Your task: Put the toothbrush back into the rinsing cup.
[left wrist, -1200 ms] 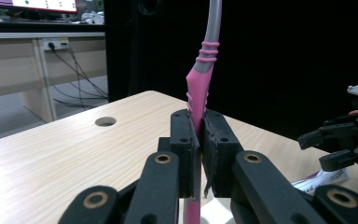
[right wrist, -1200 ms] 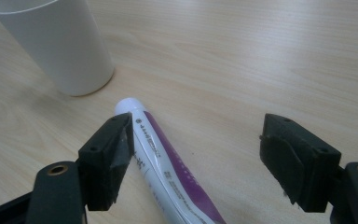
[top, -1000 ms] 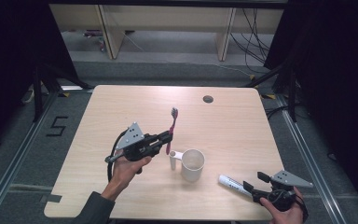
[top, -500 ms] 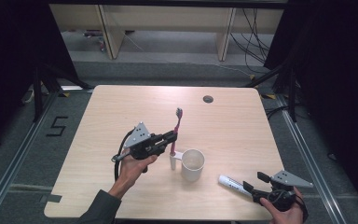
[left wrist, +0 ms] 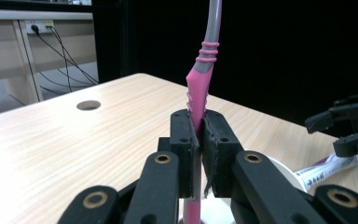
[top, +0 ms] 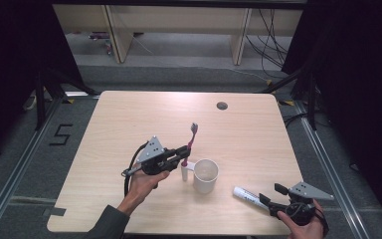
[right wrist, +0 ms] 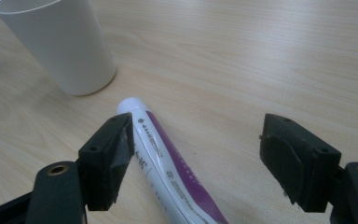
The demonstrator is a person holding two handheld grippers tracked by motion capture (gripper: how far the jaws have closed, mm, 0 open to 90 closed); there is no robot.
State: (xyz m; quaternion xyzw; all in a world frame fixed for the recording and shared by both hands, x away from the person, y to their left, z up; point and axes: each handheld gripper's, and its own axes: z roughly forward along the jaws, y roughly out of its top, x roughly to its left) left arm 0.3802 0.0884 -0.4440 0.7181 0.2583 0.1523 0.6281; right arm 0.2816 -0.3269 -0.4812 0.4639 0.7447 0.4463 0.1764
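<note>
Clamping pink toothbrush (left wrist: 200,88) upright in left gripper (top: 181,154), just left of white cup (top: 206,175), likely for dropping handle-first into cup. Right gripper (right wrist: 198,154) jaws apart, straddling toothpaste tube (right wrist: 168,163) lying right of cup, ready to grab.

I read this as a lab or test bay set up for recording, not a home. My work surface is a plain light-wood table (top: 129,119) with a round cable hole (top: 222,105), standing on grey carpet between metal floor rails (top: 20,164). Black curtains (top: 10,59) close off both sides. A taped numeral 5 (top: 61,134) marks the floor at the left. Behind the table I see bare wooden bench frames (top: 114,30), loose black cables (top: 271,35) hanging down, and in the left gripper view a wall socket strip (left wrist: 39,25) with plugs in it.
</note>
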